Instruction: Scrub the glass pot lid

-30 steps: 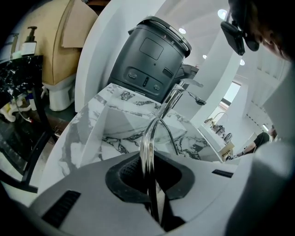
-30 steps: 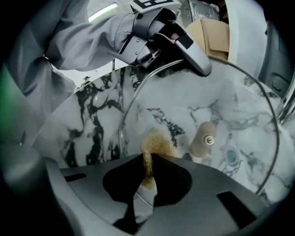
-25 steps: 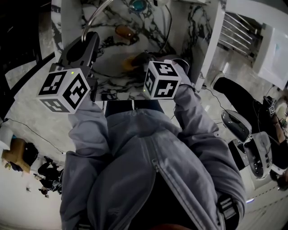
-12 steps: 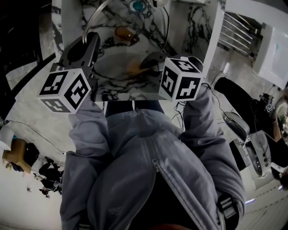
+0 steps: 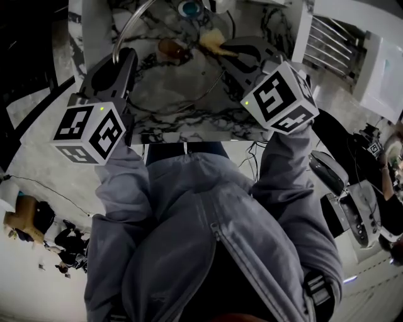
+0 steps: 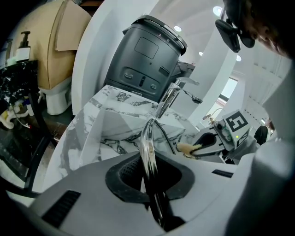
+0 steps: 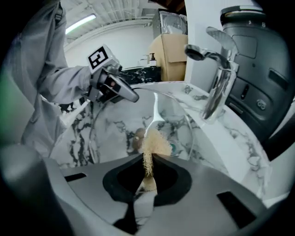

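Observation:
The glass pot lid (image 5: pixel 157 82) stands tilted over the marble sink (image 5: pixel 189 129), its brown knob (image 5: pixel 170 46) facing the far side. My left gripper (image 5: pixel 123 58) is shut on the lid's rim (image 6: pixel 147 150), which runs edge-on between the jaws in the left gripper view. My right gripper (image 5: pixel 232 50) is shut on a tan scrubbing sponge (image 5: pixel 211 40) at the lid's far right edge. In the right gripper view the sponge (image 7: pixel 150 146) sticks out of the jaws just before the glass (image 7: pixel 173 122) and the knob (image 7: pixel 137 138). Whether it touches the glass I cannot tell.
A chrome faucet (image 7: pixel 216 87) rises at the sink's back, with a dark grey appliance (image 6: pixel 146 55) behind it. A blue-green drain fitting (image 5: pixel 191 7) shows at the basin's far side. The person's grey jacket (image 5: pixel 208 239) fills the near part of the head view.
My right gripper has swung with the sponge from the middle of the lid, away from me and to the right, to its far edge. The left gripper and lid have barely moved.

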Demonstrator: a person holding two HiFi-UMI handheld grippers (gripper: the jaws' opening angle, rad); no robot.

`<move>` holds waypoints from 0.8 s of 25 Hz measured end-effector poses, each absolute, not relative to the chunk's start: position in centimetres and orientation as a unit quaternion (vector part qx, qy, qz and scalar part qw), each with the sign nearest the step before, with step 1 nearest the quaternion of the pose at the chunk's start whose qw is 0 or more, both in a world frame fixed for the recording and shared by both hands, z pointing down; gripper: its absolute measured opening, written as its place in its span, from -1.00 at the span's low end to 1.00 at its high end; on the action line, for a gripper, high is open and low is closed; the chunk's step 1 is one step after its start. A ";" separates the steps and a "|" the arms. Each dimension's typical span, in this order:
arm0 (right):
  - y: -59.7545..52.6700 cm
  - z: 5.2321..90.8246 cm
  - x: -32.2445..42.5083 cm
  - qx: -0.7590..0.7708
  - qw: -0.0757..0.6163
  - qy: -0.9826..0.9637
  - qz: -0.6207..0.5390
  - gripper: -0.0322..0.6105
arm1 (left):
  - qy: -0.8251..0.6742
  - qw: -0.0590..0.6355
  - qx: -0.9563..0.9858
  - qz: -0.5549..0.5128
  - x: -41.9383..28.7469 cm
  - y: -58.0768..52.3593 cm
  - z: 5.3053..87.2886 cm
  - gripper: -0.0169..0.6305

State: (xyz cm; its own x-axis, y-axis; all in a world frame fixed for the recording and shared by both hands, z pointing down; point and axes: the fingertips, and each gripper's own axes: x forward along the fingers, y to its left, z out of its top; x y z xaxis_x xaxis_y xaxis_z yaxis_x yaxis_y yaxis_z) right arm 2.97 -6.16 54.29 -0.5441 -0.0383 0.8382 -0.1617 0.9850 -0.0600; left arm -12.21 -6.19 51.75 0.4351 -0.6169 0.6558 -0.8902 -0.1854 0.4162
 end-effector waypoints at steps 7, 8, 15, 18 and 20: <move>-12.9 56.8 3.7 0.165 0.541 -0.821 -0.078 -0.75 | -0.499 0.396 0.751 0.174 -12.2 -6.7 52.0 -0.83; -13.1 57.2 3.6 0.168 0.545 -0.817 -0.087 -0.75 | -0.498 0.396 0.751 0.175 -12.1 -6.7 52.0 -0.83; -13.7 60.4 2.5 0.157 0.557 -0.808 -0.111 -0.75 | -0.496 0.389 0.753 0.190 -12.1 -7.3 52.2 -0.82; -13.7 61.7 2.0 0.142 0.560 -0.808 -0.116 -0.75 | -0.499 0.394 0.748 0.193 -12.3 -7.4 52.5 -0.82; -13.6 62.2 1.8 0.135 0.561 -0.809 -0.116 -0.75 | -0.500 0.397 0.746 0.191 -12.4 -7.4 52.6 -0.82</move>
